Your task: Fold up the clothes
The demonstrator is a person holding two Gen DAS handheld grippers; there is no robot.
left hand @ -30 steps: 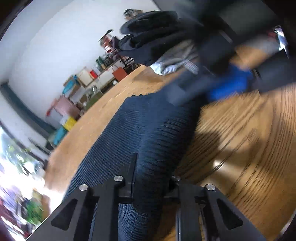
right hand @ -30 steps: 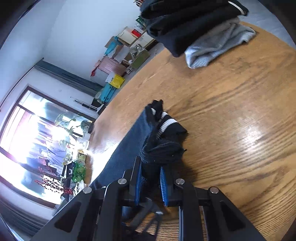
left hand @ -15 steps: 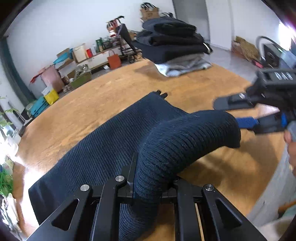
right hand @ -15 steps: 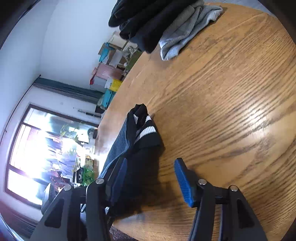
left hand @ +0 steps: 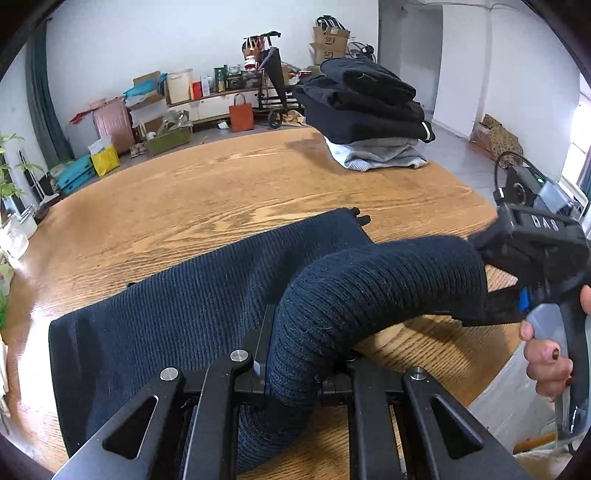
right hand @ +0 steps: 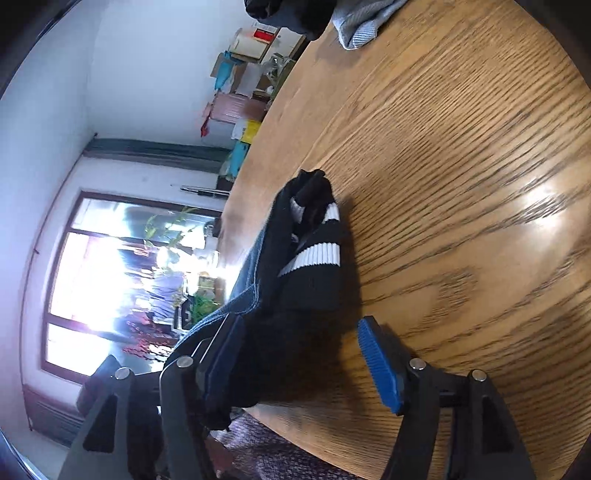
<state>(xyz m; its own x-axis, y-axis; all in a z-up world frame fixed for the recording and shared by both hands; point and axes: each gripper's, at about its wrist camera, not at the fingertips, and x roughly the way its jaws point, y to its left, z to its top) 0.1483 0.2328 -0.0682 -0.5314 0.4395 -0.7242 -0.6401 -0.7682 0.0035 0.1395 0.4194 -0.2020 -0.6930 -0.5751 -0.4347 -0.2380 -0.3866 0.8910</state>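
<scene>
Here, in the left wrist view, the left gripper has its fingers clenched on a rolled fold of the dark knit garment, which lies on the counter, long axis running from near left to far right. The right gripper sits at the fold's other end. If the left pulls alone, the flat part could drag and skew

In the right wrist view, the right gripper fingers stand apart, released, around the garment's striped cuff, which points away toward the far stack of folded clothes
</scene>
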